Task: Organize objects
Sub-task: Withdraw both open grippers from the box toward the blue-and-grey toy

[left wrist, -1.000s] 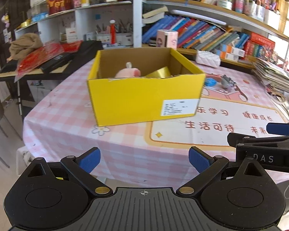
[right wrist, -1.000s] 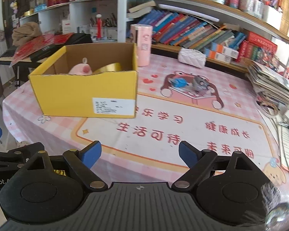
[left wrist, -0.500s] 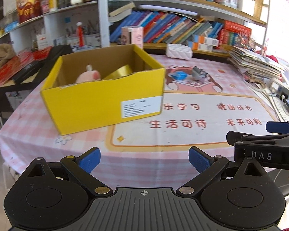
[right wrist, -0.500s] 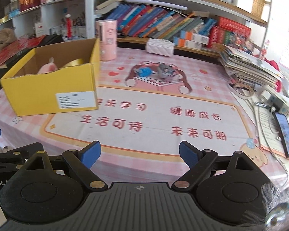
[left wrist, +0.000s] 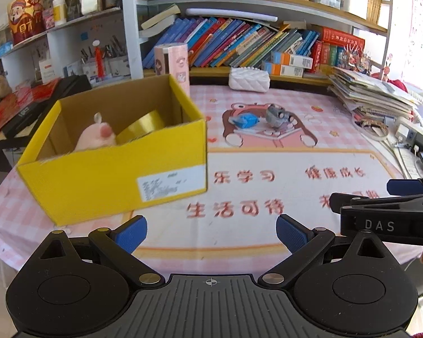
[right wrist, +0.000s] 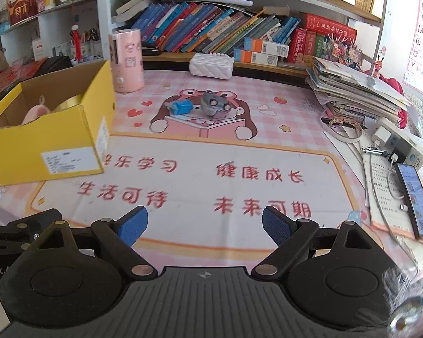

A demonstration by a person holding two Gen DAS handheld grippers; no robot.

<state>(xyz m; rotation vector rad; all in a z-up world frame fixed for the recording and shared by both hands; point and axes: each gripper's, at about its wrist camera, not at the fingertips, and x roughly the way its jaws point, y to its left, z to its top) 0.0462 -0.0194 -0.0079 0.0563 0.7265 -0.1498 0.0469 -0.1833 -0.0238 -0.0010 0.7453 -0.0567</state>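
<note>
On the pink checked counter [right wrist: 282,104] before crowded bookshelves, the small blue toy [right wrist: 180,107] and grey toy [right wrist: 213,104] at frame centre look light, rigid, best pinched across their bodies, while left gripper [left wrist: 211,232] and right gripper [right wrist: 204,224] jaws stand wide, empty.

The right gripper [right wrist: 205,222] hangs wide apart over the pink tablecloth [right wrist: 239,146], holding nothing. A yellow box [right wrist: 48,140] sits far left; a blue toy [right wrist: 180,107] and grey toy [right wrist: 213,104] lie farther off.

My left gripper [left wrist: 211,232]: black ribbed body, two round discs, brass pivot pins.
My right gripper [right wrist: 205,222]: same black build, white "DAS" lettering along its side.
My fingertips [left wrist: 289,232]: blue textured pads.
</note>
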